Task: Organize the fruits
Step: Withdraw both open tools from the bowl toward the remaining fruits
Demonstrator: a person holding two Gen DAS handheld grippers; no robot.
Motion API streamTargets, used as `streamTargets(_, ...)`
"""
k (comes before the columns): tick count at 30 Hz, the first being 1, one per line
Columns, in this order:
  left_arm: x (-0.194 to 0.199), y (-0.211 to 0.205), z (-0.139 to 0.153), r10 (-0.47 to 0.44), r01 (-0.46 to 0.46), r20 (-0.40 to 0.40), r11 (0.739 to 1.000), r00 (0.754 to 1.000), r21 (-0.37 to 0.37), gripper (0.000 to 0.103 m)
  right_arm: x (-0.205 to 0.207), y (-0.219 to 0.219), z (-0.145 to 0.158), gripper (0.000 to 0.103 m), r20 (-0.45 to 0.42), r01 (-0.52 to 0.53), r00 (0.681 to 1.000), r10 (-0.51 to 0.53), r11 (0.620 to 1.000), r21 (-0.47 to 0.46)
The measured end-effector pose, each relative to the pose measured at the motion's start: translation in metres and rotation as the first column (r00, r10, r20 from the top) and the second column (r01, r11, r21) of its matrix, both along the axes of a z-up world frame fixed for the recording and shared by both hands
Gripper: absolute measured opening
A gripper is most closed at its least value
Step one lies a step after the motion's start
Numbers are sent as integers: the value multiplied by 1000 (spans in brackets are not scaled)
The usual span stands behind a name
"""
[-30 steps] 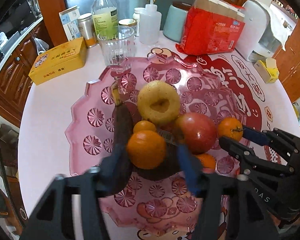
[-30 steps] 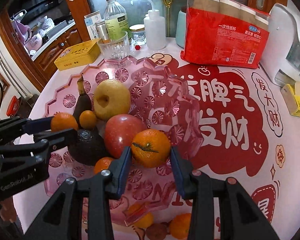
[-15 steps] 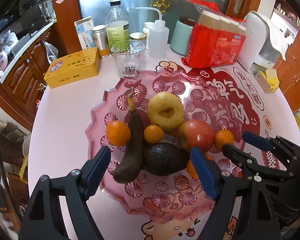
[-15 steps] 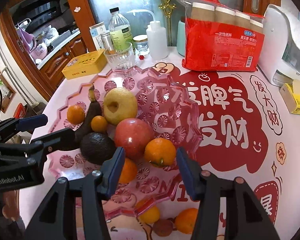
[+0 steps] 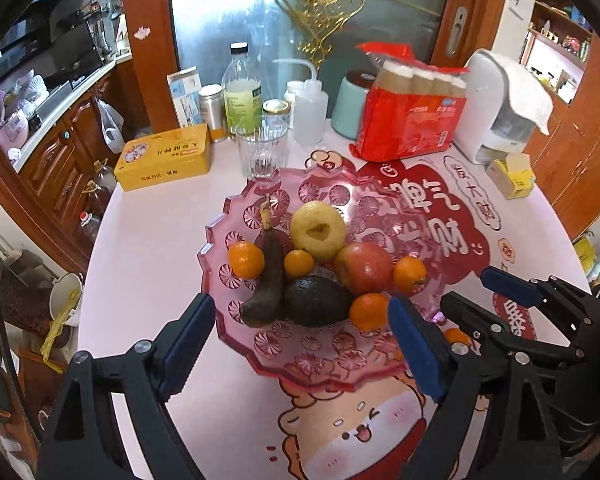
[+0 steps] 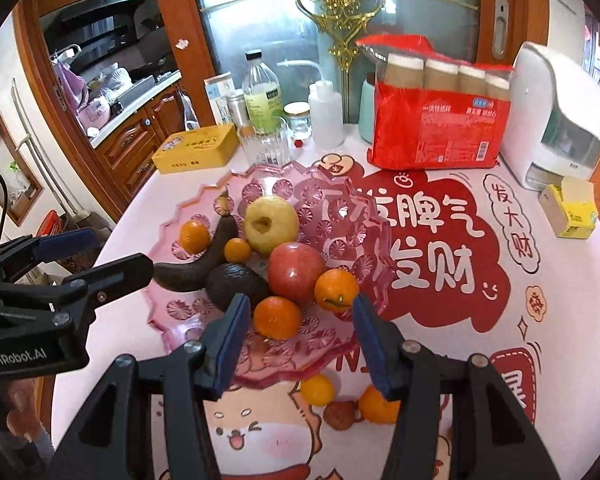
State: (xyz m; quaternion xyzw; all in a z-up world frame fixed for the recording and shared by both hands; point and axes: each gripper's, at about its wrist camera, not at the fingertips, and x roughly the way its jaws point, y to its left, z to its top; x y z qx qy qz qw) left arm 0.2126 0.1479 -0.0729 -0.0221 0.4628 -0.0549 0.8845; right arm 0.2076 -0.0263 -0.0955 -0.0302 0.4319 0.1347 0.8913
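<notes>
On the left, the left gripper (image 5: 300, 344) hangs above the near rim of the pink fruit tray (image 5: 220, 264) with its jaws opening wide and nothing between the pads. A mandarin (image 5: 246, 259) sits at the tray's left side, beside a blackened banana (image 5: 266, 276) and an avocado (image 5: 316, 300). A yellow pear (image 5: 318, 232) and a red apple (image 5: 364, 266) fill the middle, with more mandarins on the right edge of the pile.

The right gripper (image 6: 296, 332) hovers over the tray's front with its jaws partly apart and empty; a mandarin (image 6: 277, 317) shows just beyond them, resting on the tray.

On the tablecloth in front of the tray lie three loose fruits: a yellow-orange citrus (image 6: 317, 390), a small brown fruit (image 6: 339, 416) and an orange one (image 6: 376, 404), partly hidden behind the right finger.

The step in hand looks like collecting these strays. To do it well, the right gripper should pull back toward them, lower around one fruit at its widest part, and close gently so it does not roll. It should then be set in a bare spot on the tray, not on the pile, where it could tumble off.
</notes>
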Motion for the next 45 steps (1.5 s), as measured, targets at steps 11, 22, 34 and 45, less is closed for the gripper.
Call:
streamTargets(11, -50, -10, 41, -34, 35, 72, 999, 997, -19, 91, -60, -6, 41, 54, 85, 8, 996, -7, 1000, -11)
streamTargets(22, -83, -49, 79, -88, 91, 146, 996, 985, -14, 92, -100, -59, 79, 54, 162, 92, 982, -94, 996, 18)
streamTargets(34, -83, -116, 78, -123, 126, 129, 992, 984, -13, 92, -117, -154, 91, 54, 186, 212, 959, -212, 977, 20)
streamTargets(45, -65, -184, 9, -201, 201, -1, 979, 980, 29, 92, -94, -206, 51, 54, 108, 210, 972, -207, 978, -18)
